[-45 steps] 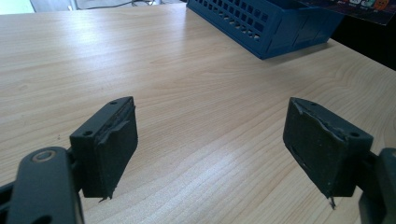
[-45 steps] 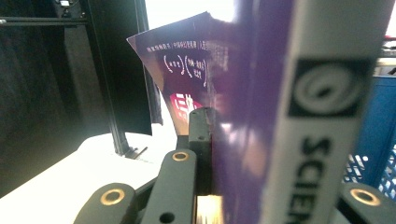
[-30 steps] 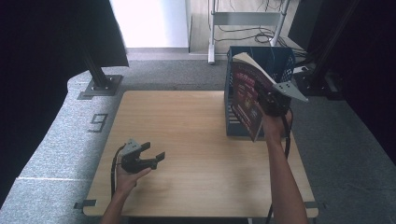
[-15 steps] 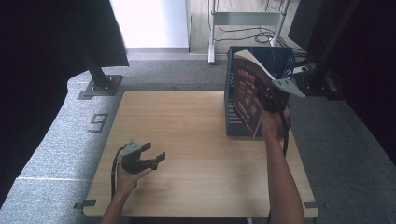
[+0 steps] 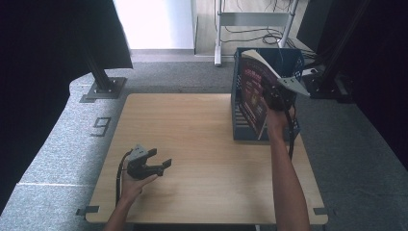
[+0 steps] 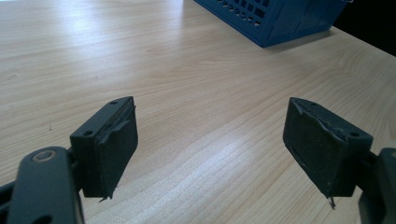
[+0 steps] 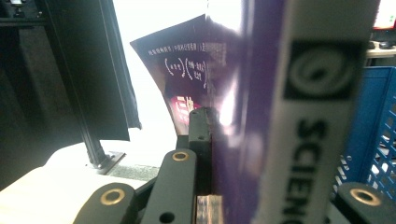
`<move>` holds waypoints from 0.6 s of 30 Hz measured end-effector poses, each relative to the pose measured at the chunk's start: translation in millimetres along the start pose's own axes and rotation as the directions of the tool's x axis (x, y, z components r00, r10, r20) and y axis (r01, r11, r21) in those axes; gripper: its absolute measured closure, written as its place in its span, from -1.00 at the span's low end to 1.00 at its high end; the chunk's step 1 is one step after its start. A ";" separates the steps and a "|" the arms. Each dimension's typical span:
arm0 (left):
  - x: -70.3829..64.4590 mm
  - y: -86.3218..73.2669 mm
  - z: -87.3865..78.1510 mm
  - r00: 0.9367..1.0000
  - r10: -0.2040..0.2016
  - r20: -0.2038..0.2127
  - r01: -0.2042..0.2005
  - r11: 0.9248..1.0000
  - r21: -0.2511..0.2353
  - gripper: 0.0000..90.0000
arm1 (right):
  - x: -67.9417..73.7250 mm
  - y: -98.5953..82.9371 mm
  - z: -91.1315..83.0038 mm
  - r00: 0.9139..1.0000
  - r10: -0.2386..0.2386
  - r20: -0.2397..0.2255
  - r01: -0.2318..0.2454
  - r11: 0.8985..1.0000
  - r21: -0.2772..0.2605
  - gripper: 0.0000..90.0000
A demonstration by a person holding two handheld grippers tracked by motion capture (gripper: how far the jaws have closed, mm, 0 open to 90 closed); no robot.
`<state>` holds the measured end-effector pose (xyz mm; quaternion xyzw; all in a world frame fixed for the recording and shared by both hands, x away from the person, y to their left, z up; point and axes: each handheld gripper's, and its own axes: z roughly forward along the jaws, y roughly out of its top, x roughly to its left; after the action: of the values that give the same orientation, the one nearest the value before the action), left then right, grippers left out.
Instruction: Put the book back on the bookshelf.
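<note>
A dark purple book (image 5: 253, 91) stands tilted over the blue crate (image 5: 288, 60) at the table's far right. My right gripper (image 5: 274, 96) is shut on the book, which is held above the crate's near wall. In the right gripper view the book's spine (image 7: 313, 116) runs up close to the camera, with one jaw pressed flat against the cover. My left gripper (image 5: 159, 161) rests low over the table near its front left and is open, with nothing between its pads (image 6: 114, 140).
The wooden table (image 5: 192, 144) has bare room across its middle and left. The blue crate's slotted corner (image 6: 280, 18) lies far ahead of the left gripper. Black stand legs (image 5: 103, 79) and dark curtains surround the table on the grey floor.
The right gripper has carried the book a little farther over the crate. The left gripper has not moved.
</note>
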<state>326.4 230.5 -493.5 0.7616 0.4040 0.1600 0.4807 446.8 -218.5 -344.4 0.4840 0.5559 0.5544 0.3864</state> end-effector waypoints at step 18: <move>2.7 -0.8 -1.3 1.000 -0.008 -0.003 0.008 1.000 -0.004 -0.60 | -1.0 2.0 14.2 1.000 0.006 0.027 -0.006 1.000 -0.012 0.82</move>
<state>326.9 233.6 -493.9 0.7589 0.4075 0.1601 0.4821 461.0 -216.2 -343.8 0.4909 0.5459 0.5522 0.3951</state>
